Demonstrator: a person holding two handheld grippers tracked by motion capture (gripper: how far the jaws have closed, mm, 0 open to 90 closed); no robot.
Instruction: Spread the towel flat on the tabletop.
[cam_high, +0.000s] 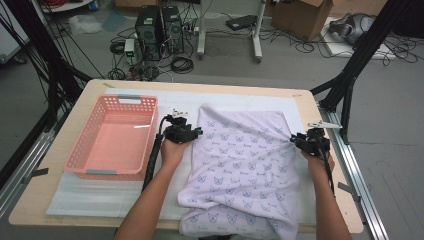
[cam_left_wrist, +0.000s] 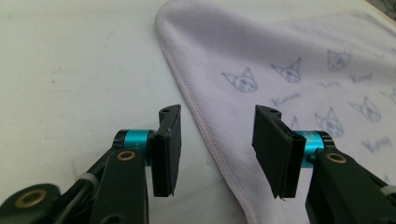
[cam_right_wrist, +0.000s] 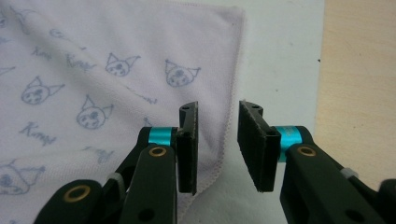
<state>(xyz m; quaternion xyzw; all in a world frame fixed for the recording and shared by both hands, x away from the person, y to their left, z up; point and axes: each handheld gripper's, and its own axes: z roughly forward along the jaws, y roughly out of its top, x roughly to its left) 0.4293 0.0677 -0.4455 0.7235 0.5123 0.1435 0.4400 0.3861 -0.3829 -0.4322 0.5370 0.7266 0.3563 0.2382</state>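
A wooden table (cam_high: 60, 200) with rounded corners stands on a grey floor (cam_high: 390, 140), a white mat (cam_high: 90, 197) covering most of its top. Metal rails (cam_high: 362, 185) run along both its sides, and black frame struts (cam_high: 350, 85) rise at the left and right. Beyond the far edge, two black computer towers (cam_high: 159, 30) sit on the floor among loose black cables (cam_high: 181, 64). White stand legs (cam_high: 257, 35) are planted just beside them, with a dark flat device (cam_high: 241, 21) behind. A cardboard box (cam_high: 300, 17) sits at the upper right, next to a grey headset (cam_high: 350, 27) on a white sheet. Light is even and soft.
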